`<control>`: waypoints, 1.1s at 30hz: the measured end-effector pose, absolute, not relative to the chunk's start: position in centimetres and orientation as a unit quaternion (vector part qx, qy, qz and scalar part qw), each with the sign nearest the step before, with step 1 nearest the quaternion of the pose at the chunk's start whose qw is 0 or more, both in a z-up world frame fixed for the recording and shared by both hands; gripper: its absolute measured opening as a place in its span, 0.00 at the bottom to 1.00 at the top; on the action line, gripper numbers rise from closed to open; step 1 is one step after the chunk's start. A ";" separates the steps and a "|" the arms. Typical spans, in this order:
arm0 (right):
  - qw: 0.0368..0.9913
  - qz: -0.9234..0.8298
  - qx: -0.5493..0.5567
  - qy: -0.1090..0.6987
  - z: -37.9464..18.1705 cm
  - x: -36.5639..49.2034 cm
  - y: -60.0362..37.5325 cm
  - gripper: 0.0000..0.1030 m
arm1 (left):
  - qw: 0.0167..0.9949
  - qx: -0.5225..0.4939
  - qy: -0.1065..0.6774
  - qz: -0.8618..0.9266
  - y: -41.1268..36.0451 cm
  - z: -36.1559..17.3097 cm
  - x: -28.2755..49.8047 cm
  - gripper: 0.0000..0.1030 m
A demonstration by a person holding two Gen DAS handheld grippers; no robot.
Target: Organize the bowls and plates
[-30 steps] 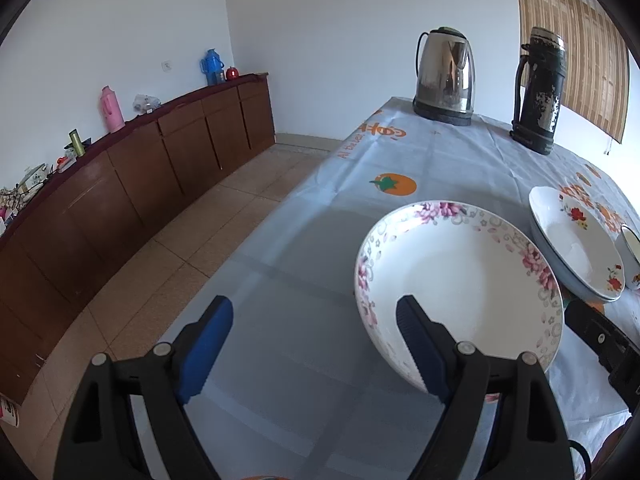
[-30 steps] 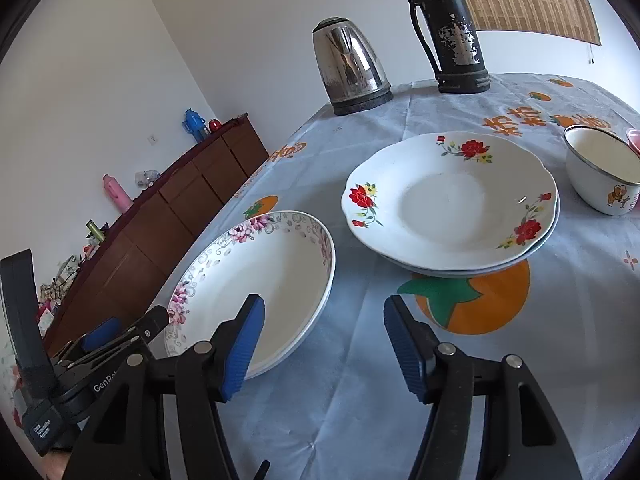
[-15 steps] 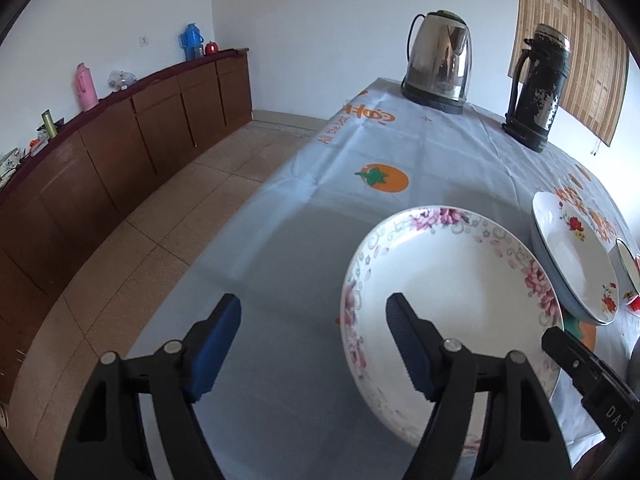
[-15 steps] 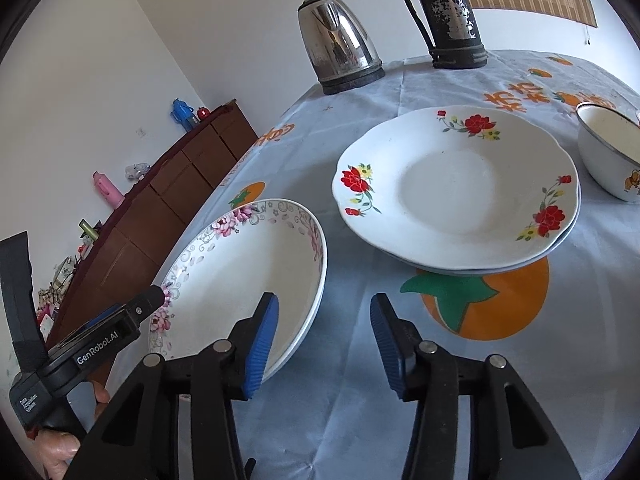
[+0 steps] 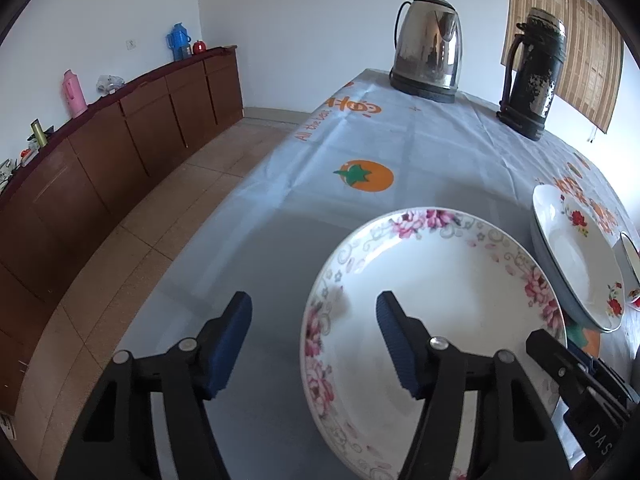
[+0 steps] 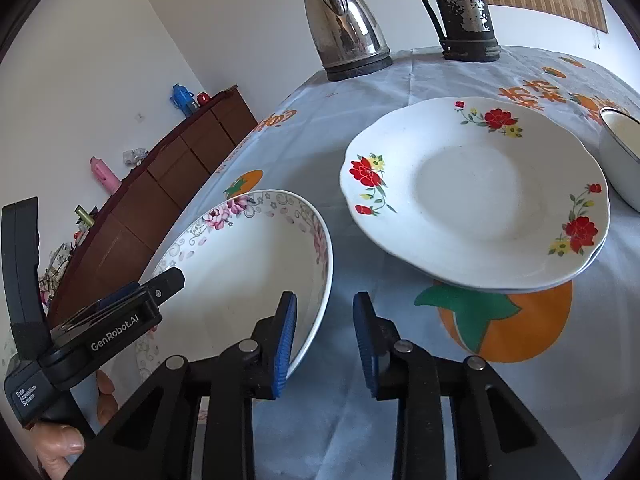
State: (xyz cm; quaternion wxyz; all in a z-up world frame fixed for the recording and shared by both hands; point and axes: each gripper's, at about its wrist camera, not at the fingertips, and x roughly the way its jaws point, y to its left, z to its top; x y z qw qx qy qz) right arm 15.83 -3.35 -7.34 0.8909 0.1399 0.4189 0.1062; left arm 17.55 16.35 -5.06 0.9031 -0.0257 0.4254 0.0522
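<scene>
Right hand-held gripper (image 6: 324,336): jaws parted, nothing between them. Its left pad sits inside the near rim of the pink-flowered plate (image 6: 248,264) and its right pad outside that rim, so the rim is straddled but not yet pinched.

Left hand-held gripper (image 5: 314,344): jaws spread wide, released. Its right pad hangs over the well of the same plate; its left pad hangs over bare cloth. Whether either pad touches the plate cannot be determined.

Pink-flowered plate: rests on the bench (image 5: 420,128) near its front edge, apparently tipped up slightly on the side toward the red-flowered stack.

Red-flowered plates (image 6: 476,192): two rims are visible, one nested in the other, standing on the bench just beyond and to the right of the pink-flowered plate, apart from it.

Enamel bowl (image 6: 620,152): stands alone at the right edge, close beside the stack.

Status, as a judgement: one stack of like plates is formed. Remaining: grasp the pink-flowered plate, set it on or beside the stack, then place the bowl.

Kettle (image 6: 346,28) and vacuum flask (image 6: 464,12) stand at the far end, well apart.
</scene>
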 end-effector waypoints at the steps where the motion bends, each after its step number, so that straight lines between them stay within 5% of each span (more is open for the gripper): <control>1: 0.891 0.107 0.137 0.420 -7.4 15.9 -3.2 0.27 | 0.903 -0.025 0.426 0.053 16.3 -5.1 17.7 0.62; 21: 0.886 0.119 0.129 0.430 -7.6 17.4 -2.4 0.19 | 0.901 -0.029 0.431 0.046 15.8 -6.1 18.6 0.59; 24: 0.886 0.120 0.129 0.430 -7.6 17.4 -2.5 0.19 | 0.901 -0.042 0.431 0.024 15.6 -6.1 18.6 0.46; 33: 0.883 0.126 0.143 0.429 -7.8 17.6 -2.9 0.17 | 0.905 -0.068 0.420 0.033 16.1 -6.0 18.3 0.34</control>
